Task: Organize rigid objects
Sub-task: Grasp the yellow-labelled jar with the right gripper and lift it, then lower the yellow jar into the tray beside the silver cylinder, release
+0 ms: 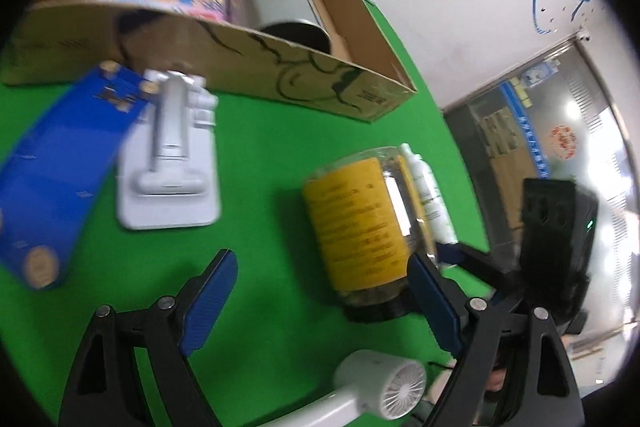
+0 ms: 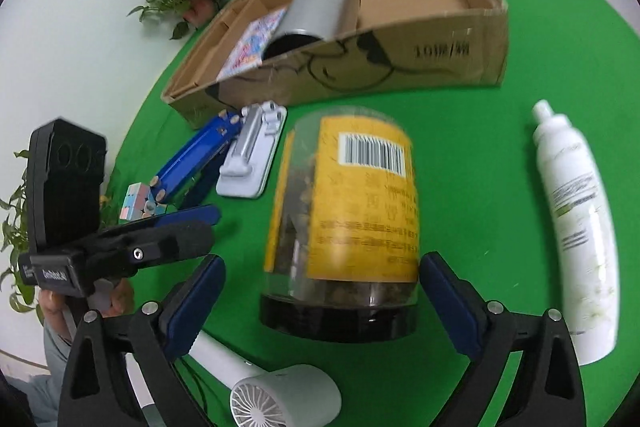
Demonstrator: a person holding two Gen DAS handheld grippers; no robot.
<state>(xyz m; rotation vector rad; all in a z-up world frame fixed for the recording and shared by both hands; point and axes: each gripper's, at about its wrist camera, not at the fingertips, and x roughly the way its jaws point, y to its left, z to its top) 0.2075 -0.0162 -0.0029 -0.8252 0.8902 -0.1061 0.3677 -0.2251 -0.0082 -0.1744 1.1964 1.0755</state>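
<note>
A clear jar [image 2: 340, 223] with a yellow label and black lid lies on its side in the middle of the green table [image 2: 500, 131], and everything else sits around it. The right gripper [image 2: 320, 303] hangs over the jar's lid end, its blue-padded jaws spread wide, one on either side of the jar without pressing on it. The left gripper [image 1: 320, 303] stands beside the jar, jaws likewise wide with only green cloth between them. Beyond the jar is a cardboard box [image 2: 400, 67] holding a grey cylinder [image 2: 320, 11] on its side and a colourful flat pack [image 2: 256, 43]. To one side of the jar lies a white spray bottle [image 2: 576, 227]; to the other a white stand [image 2: 252, 155] and a blue box [image 2: 192, 159], touching each other. Nearer than the jar rests a white handheld fan [image 2: 280, 395].
</note>
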